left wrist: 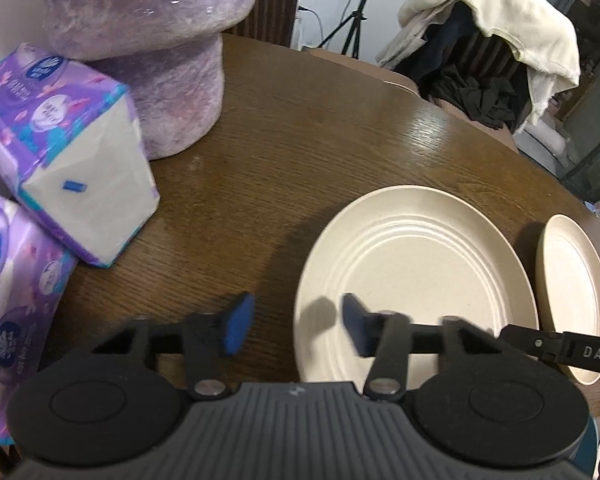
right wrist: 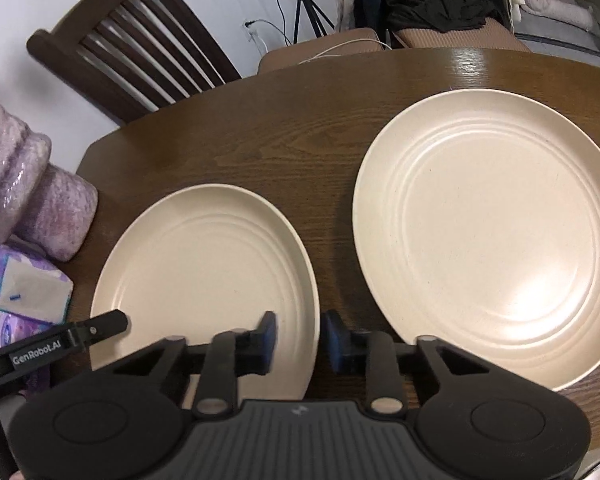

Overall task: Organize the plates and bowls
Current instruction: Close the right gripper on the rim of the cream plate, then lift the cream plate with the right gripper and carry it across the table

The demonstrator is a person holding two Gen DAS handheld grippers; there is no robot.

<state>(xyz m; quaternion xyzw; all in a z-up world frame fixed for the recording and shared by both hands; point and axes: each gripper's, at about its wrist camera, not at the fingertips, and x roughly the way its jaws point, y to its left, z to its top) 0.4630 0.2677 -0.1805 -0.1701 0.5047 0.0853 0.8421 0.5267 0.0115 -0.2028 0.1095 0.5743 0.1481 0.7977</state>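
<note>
Two cream plates lie on the dark wooden table (right wrist: 300,128). The smaller-looking left plate (left wrist: 416,276) (right wrist: 208,280) has a gripper at each side. My left gripper (left wrist: 296,326) straddles its left rim, blue pads well apart and clear of the rim. My right gripper (right wrist: 302,336) straddles its right rim with a narrower gap; its pads do not visibly press the rim. The second plate (right wrist: 488,240) (left wrist: 572,292) lies flat just to the right, untouched. A black bar of the opposite tool shows at each view's edge.
Purple tissue packs (left wrist: 72,152) and a plastic-wrapped purple bundle (left wrist: 152,60) crowd the table's left side. A wooden chair (right wrist: 132,40) stands behind the table, with a tripod (right wrist: 304,4) and a clothes-draped chair (left wrist: 492,40) beyond the far edge.
</note>
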